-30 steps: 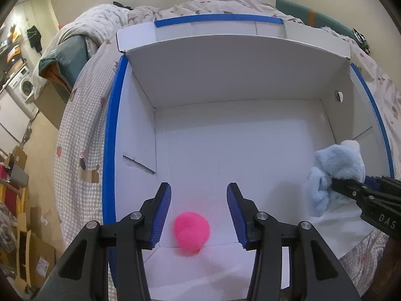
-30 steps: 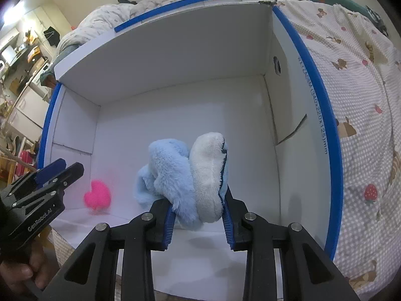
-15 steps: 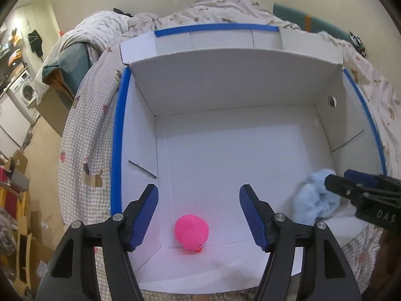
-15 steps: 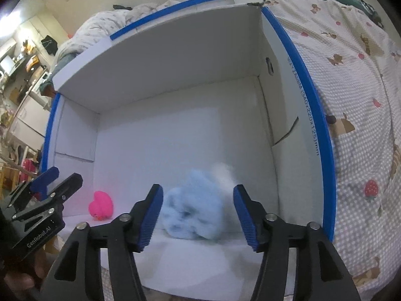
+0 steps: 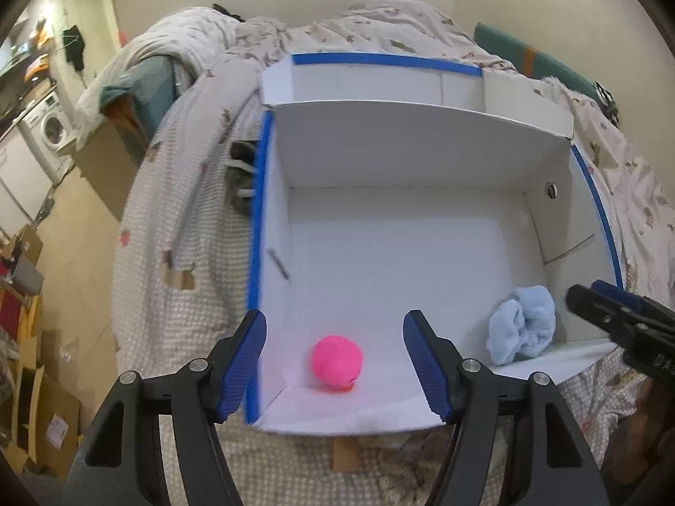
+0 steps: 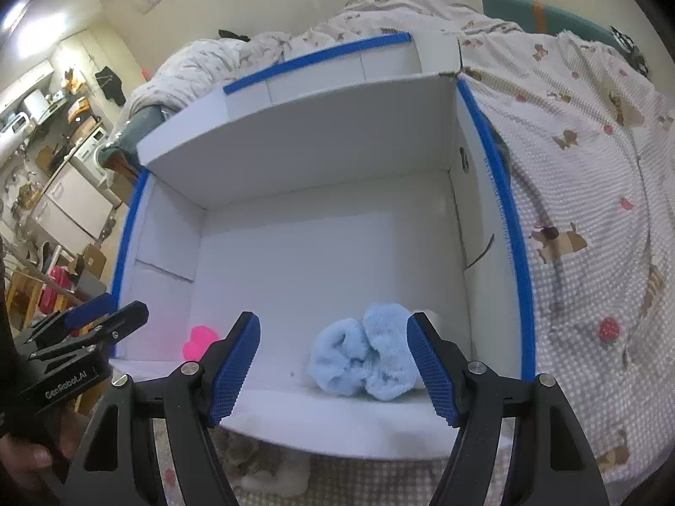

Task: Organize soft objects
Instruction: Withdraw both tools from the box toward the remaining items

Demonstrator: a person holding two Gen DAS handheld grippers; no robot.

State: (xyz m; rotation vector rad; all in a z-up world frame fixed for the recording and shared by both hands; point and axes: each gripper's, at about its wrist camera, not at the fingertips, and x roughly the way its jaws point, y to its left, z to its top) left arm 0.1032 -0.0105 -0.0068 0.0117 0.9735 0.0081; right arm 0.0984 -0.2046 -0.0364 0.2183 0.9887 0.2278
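fluffy blue plush (image 6: 366, 352) | smooth pink ball (image 5: 337, 356) | white cardboard box (image 5: 400, 160)

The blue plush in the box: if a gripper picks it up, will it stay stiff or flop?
The blue plush looks fluffy and lies crumpled in folds, so it would probably flop and squash. It seems light for its size. It is unlikely to roll.

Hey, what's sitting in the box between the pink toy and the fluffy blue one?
Nothing: only bare white floor of the box lies between the pink toy and the blue plush. The left wrist view shows it best.
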